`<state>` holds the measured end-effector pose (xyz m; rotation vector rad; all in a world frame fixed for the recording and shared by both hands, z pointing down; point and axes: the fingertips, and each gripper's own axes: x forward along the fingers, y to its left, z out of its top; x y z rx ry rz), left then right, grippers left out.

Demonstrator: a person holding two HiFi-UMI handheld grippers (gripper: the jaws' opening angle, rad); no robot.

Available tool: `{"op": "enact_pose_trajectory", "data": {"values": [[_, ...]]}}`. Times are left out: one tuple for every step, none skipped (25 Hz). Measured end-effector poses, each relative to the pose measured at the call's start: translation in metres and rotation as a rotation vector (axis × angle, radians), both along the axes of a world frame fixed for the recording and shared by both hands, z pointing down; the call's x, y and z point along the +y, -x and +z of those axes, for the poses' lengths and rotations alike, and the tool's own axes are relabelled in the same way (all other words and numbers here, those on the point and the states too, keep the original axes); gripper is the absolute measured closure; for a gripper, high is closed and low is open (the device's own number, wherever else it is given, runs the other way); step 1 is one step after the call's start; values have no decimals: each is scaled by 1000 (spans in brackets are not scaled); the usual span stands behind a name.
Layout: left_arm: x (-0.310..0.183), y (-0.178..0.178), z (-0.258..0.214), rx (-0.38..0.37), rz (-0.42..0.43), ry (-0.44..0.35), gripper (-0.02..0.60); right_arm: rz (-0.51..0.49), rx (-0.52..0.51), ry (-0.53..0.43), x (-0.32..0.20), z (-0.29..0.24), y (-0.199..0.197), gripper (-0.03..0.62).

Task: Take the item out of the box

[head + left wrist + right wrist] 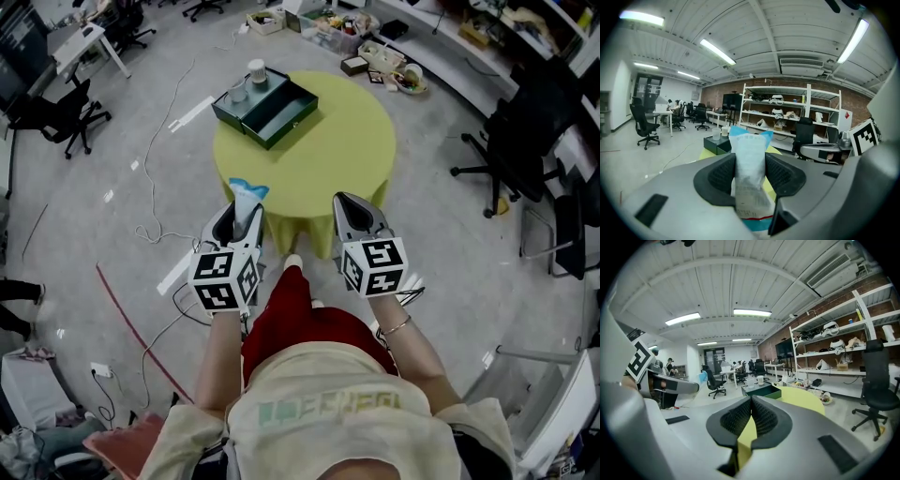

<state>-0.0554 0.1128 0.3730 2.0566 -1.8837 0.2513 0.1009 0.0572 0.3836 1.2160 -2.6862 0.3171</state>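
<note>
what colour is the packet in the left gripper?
The packet is white with blue ends; left gripper view shows it best.

Round yellow-green table (347,141). Black office chair (511,141), right of the table. Black office chair (58,114), left of the table. White desk (86,39), far left of the table.

The left gripper (246,214) and the right gripper (350,201) each had a smooth grey shell, black ribbed fingers (736,420) and a white cube (225,278) printed with black square markers. The person wore a cream short-sleeved top (328,408) with faded green lettering, red clothing (295,314) on the legs and a thin bracelet (398,327).
</note>
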Motion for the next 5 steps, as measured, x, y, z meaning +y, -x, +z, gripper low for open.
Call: {"op": "enact_pose_trajectory", "data": {"values": [[1, -1, 1, 2, -2, 2, 382, 0, 0, 3, 1, 1, -2, 557], [3, -2, 2, 4, -4, 5, 382, 0, 0, 7, 2, 3, -3, 557], [4, -3, 4, 6, -6, 7, 382, -1, 0, 11, 3, 4, -4, 557], [6, -4, 5, 8, -9, 10, 382, -2, 1, 15, 4, 5, -6, 557], [7, -5, 6, 10, -11, 12, 382, -3, 1, 19, 5, 6, -7, 557]]}}
